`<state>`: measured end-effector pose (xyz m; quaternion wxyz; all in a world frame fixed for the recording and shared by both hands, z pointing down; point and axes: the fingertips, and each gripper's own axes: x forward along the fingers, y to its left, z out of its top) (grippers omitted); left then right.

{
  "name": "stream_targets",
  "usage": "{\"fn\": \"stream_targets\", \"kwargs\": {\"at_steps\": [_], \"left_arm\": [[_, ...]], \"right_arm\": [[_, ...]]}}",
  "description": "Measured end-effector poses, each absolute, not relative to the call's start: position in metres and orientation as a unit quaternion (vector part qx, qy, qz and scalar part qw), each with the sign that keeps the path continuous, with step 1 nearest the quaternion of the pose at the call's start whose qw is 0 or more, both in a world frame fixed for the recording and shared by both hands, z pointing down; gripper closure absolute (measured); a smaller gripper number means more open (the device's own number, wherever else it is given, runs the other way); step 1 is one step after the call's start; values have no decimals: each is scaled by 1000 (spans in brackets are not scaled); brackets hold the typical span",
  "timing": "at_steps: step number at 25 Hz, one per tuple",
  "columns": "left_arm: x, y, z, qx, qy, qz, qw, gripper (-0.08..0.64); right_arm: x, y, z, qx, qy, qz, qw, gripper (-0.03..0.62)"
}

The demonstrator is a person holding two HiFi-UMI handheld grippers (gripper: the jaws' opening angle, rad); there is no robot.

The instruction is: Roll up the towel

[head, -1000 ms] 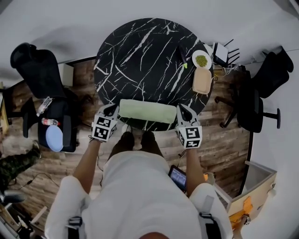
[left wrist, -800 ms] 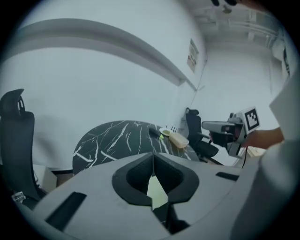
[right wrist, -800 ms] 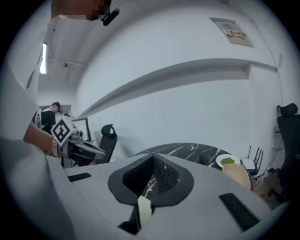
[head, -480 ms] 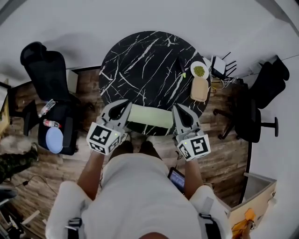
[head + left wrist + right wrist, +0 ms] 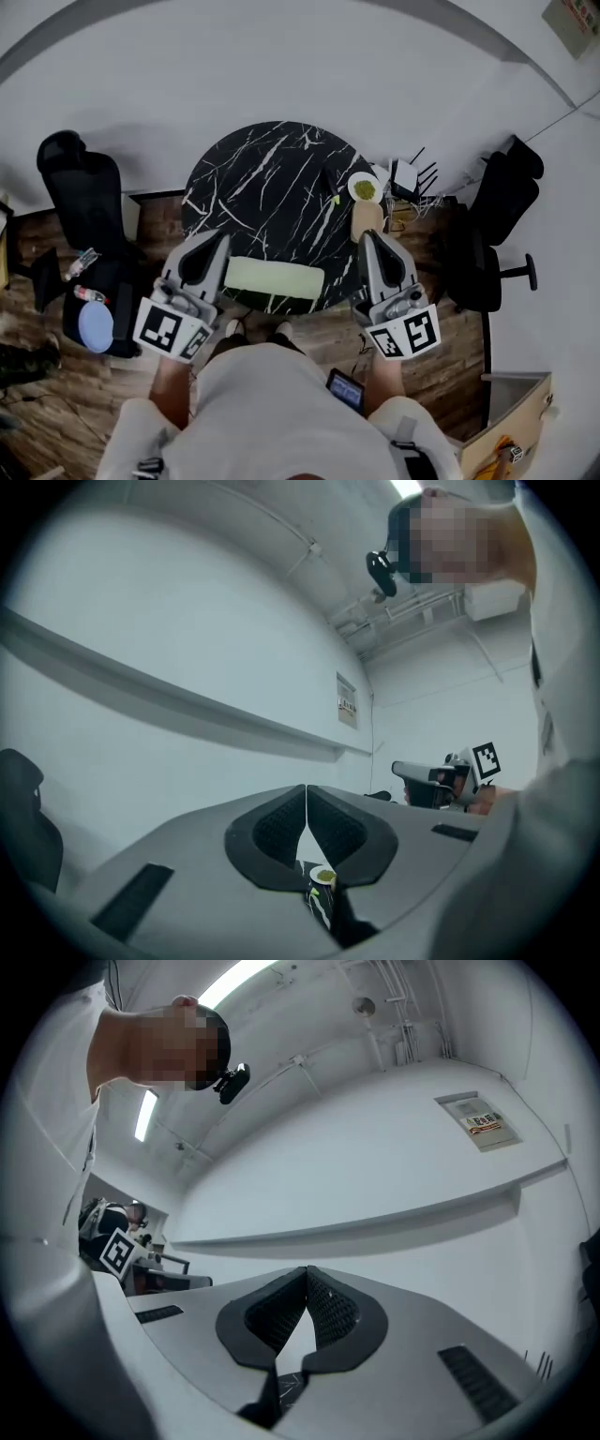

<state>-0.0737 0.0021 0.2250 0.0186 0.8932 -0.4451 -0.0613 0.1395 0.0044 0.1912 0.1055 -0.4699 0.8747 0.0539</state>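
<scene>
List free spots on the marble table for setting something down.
Free: the marble table, whole left and centre, from the rolled towel back to the far rim. Crowded: right edge, where the plate and wooden board sit.

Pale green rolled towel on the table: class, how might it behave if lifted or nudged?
Being cloth, the pale green rolled towel probably sags if lifted at one end. Rolled, it may unroll if nudged. Near the edge of the black marble table, it could fall.

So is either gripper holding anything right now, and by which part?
Nothing. The left gripper and right gripper are shut and empty; the towel lies rolled on the table.
</scene>
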Motion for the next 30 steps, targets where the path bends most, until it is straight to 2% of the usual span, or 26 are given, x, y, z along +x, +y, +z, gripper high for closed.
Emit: {"fn": "stream_targets", "kwargs": {"at_steps": [12,16,21,30], "left_arm": [[-55,15,230,911,-411,-33,16,555],[-58,16,234,912,-408,-36,27,555],[-50,19,240,920,-390,-28,29,557],[-55,17,248,919,-393,-22,34,557]], "right_arm": [[127,28,195,-439,891,28,112,595],[128,36,200,-441,893,33,86,595],[125,40,212,-431,897,-7,100,595],[125,39,220,-449,891,9,69,595]]}}
